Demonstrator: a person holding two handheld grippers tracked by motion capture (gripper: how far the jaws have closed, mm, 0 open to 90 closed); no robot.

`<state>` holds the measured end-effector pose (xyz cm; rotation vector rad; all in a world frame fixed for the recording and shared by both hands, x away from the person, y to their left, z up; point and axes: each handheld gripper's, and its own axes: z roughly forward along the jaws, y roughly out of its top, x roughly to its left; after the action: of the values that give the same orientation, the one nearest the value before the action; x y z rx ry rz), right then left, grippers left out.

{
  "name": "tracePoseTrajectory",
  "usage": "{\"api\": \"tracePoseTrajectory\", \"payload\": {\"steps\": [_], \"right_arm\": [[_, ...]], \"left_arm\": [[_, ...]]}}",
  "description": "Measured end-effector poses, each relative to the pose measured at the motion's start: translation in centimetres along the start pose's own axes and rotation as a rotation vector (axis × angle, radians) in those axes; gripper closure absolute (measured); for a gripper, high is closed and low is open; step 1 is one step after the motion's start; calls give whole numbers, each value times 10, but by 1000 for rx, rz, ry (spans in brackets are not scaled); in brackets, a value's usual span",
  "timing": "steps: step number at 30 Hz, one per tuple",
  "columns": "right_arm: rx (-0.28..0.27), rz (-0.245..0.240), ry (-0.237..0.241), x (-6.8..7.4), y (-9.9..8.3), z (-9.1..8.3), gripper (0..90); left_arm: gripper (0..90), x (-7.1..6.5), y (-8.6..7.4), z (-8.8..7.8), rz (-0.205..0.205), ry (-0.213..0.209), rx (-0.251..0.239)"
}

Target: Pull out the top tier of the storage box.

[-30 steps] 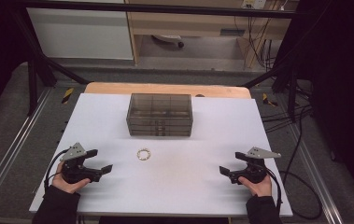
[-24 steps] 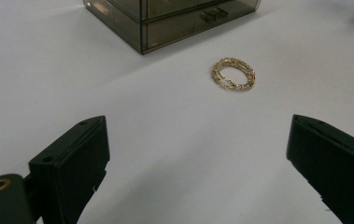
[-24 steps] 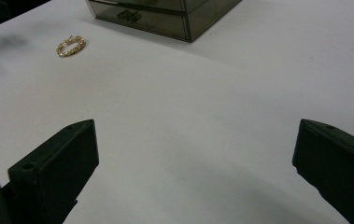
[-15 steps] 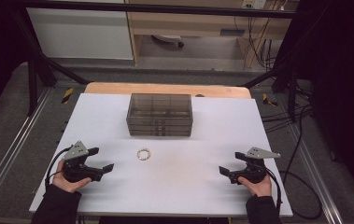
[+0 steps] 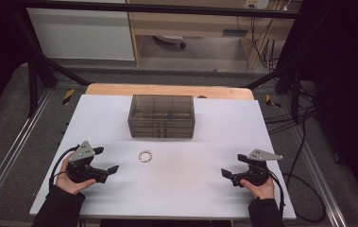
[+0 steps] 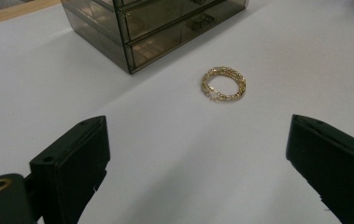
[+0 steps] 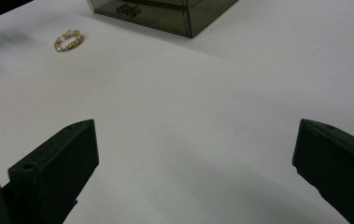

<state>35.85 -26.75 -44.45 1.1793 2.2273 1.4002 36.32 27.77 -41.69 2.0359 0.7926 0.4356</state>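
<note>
Left gripper nudged forward — both grippers agape, white table, gold bracelet, dim room.

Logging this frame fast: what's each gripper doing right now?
Left gripper: open, holding nothing, facing the bracelet.
Right gripper: open, holding nothing.

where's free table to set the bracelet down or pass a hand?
Bare: between left gripper and right gripper, below the bracelet; also both sides of the drawer box. Tightest: the gap between bracelet and box front.
</note>
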Motion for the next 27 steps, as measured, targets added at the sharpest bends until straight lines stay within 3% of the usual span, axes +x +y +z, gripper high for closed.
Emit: {"api": "tracePoseTrajectory", "payload": {"steps": [27], "right_arm": [[5,-9,-2,0,0,1,11]], "left_arm": [[60,-18,31,19,172,51,58]]}}
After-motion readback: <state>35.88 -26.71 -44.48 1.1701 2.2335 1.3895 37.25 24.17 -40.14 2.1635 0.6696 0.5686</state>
